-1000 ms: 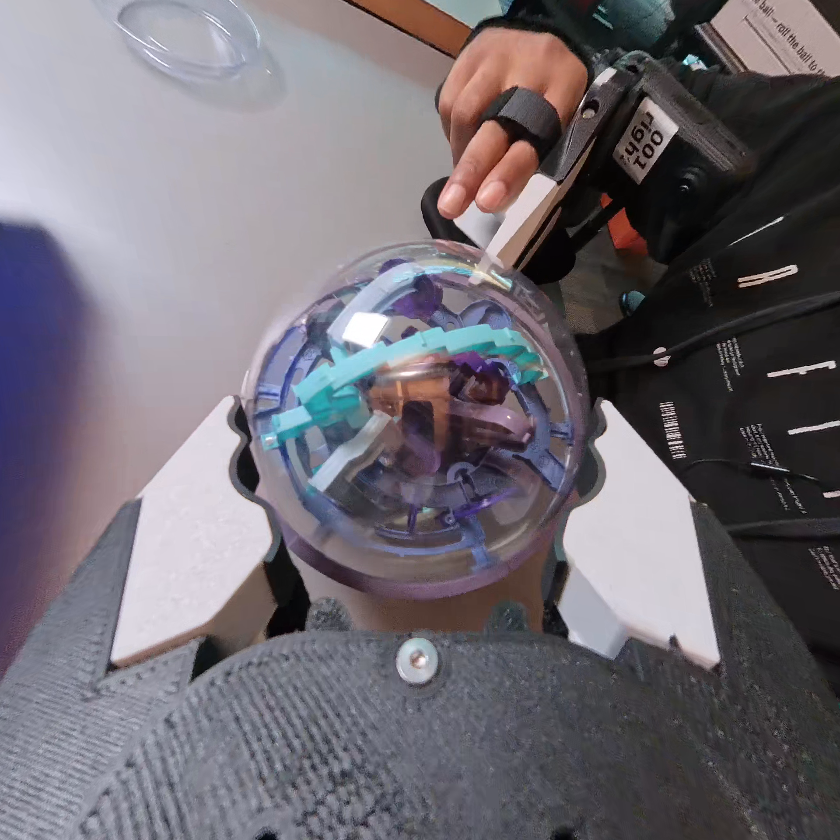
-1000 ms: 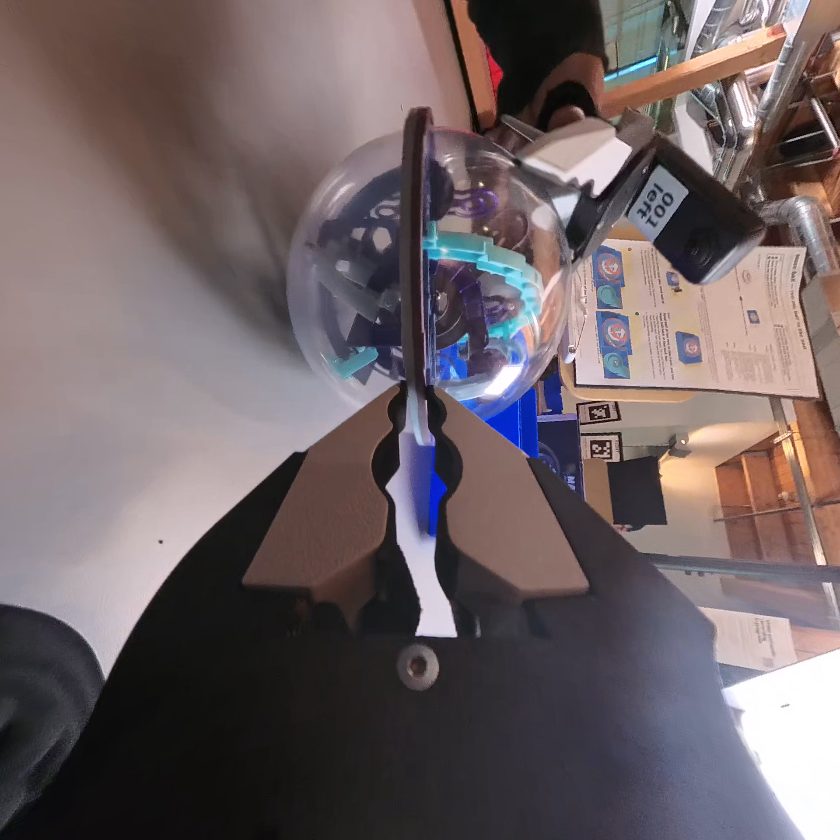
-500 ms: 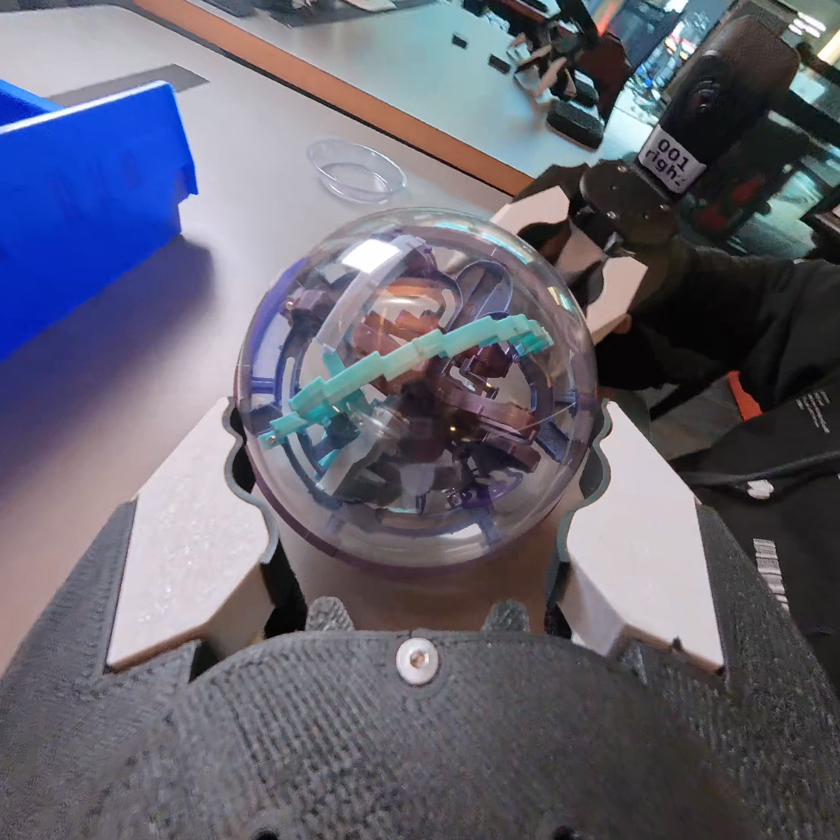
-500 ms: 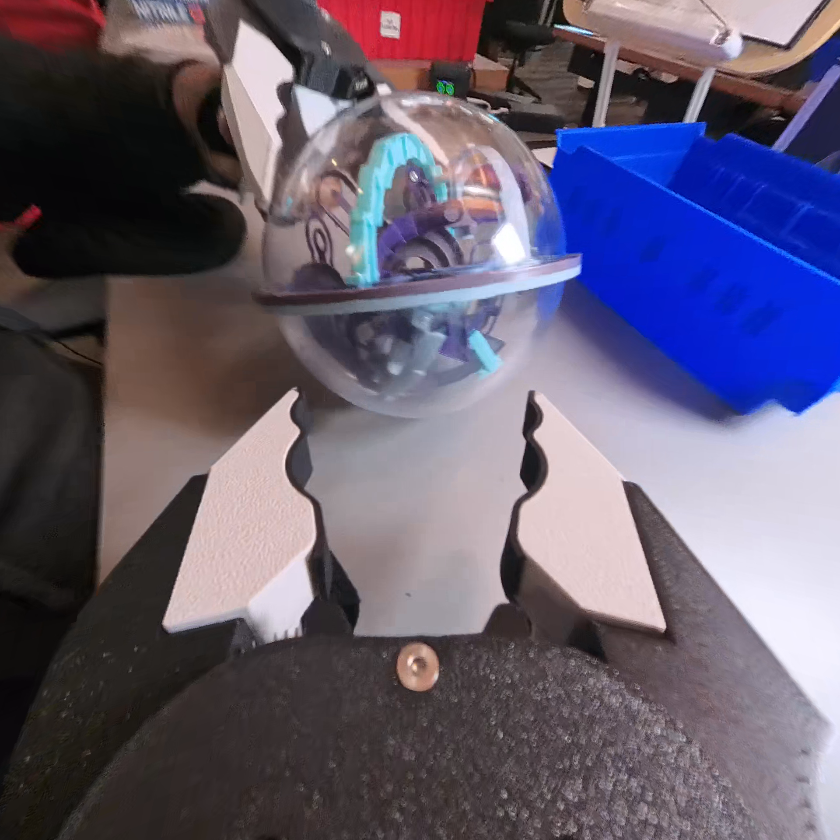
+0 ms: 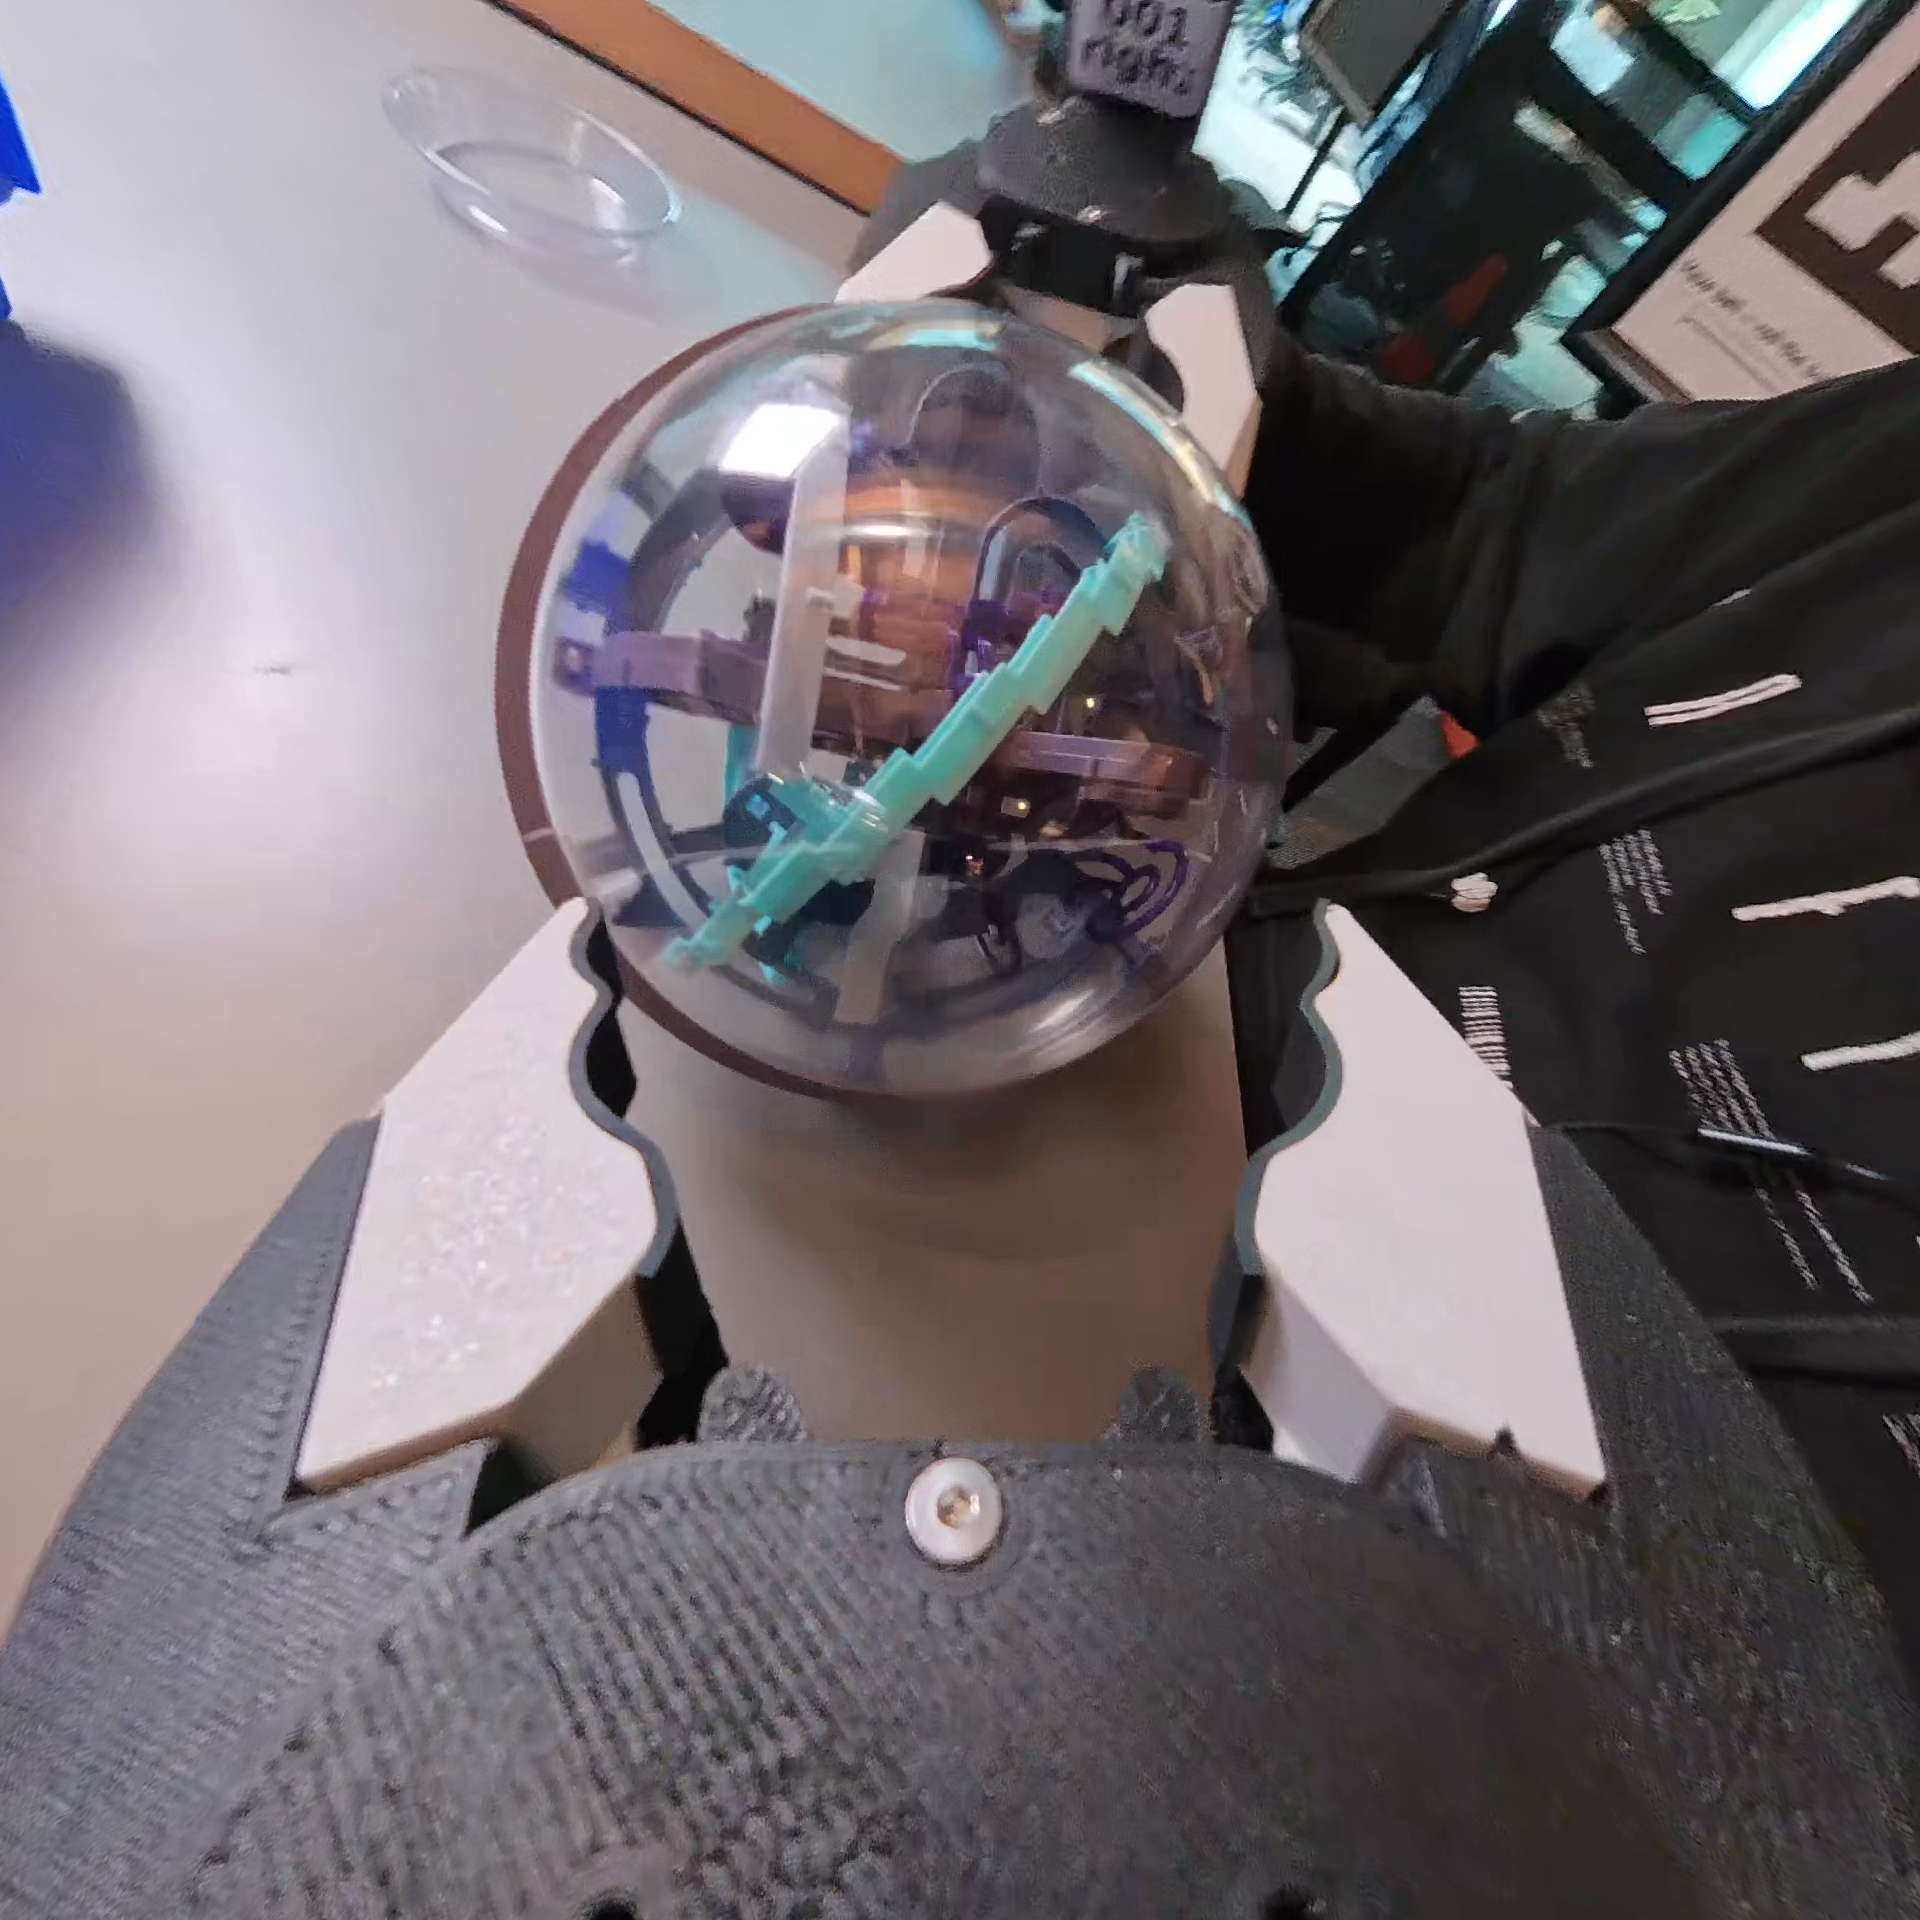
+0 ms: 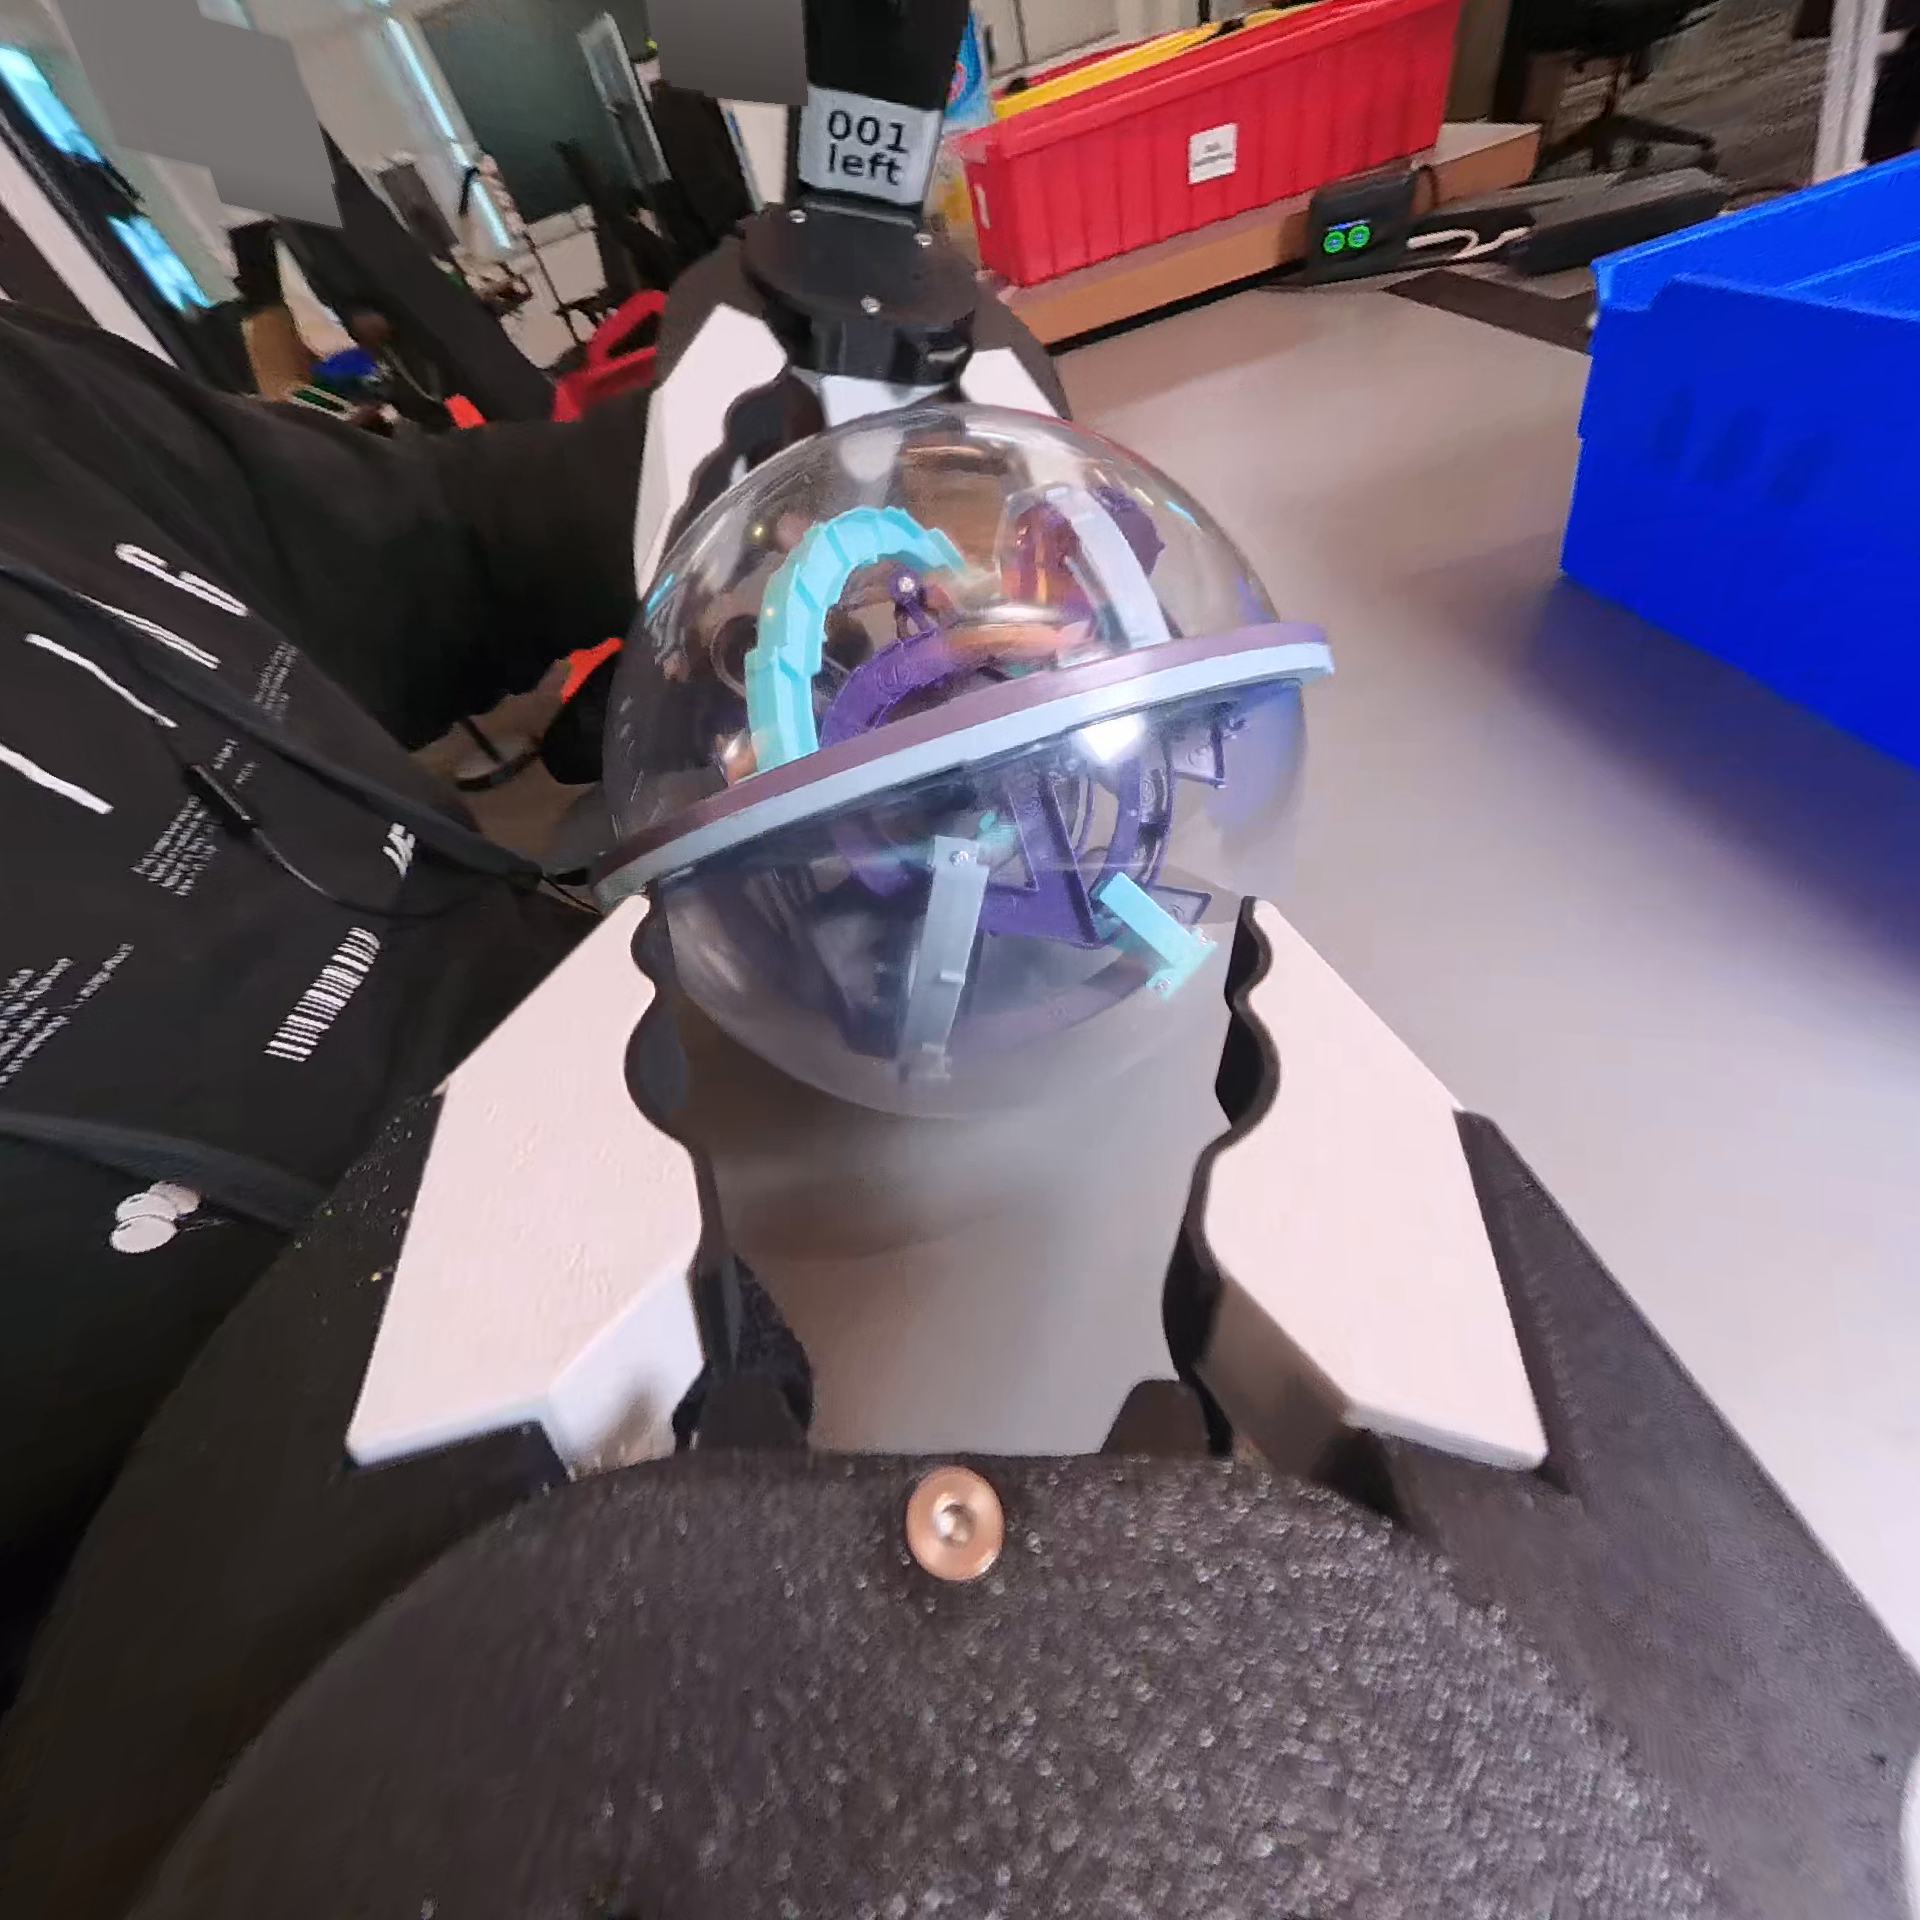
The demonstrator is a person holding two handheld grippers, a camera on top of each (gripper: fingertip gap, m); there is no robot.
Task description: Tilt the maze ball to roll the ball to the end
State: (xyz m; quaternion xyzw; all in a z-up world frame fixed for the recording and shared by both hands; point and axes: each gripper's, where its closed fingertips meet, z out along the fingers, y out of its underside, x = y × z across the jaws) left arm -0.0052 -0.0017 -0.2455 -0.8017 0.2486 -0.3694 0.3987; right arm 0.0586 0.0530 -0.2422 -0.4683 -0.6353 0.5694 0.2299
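The maze ball (image 5: 894, 696) sits low over the pale table (image 5: 260, 727), a clear sphere with a dark band around its middle and a teal stepped track (image 5: 914, 769), purple ramps and grey struts packed inside. From my right wrist view the band (image 6: 966, 748) runs tilted, higher on the right side. The small rolling ball inside I cannot pick out.

My left tongs (image 5: 935, 935) are spread wide, their white fingers (image 5: 499, 1174) flanking the near, lower part of the sphere; I cannot tell whether they touch it. My right tongs (image 6: 945, 935) are likewise spread, with the sphere's underside just between the tips, contact unclear. Each set faces the other across the ball: the right tongs show beyond the sphere in the left view (image 5: 1091, 270), and the left tongs beyond it in the right view (image 6: 852, 343).

A clear shallow dish (image 5: 530, 166) lies farther off on the table. A blue bin (image 6: 1756, 457) stands on the table to one side, and a red bin (image 6: 1205, 145) sits in the background. My black printed sweatshirt (image 5: 1621, 831) fills the other side.
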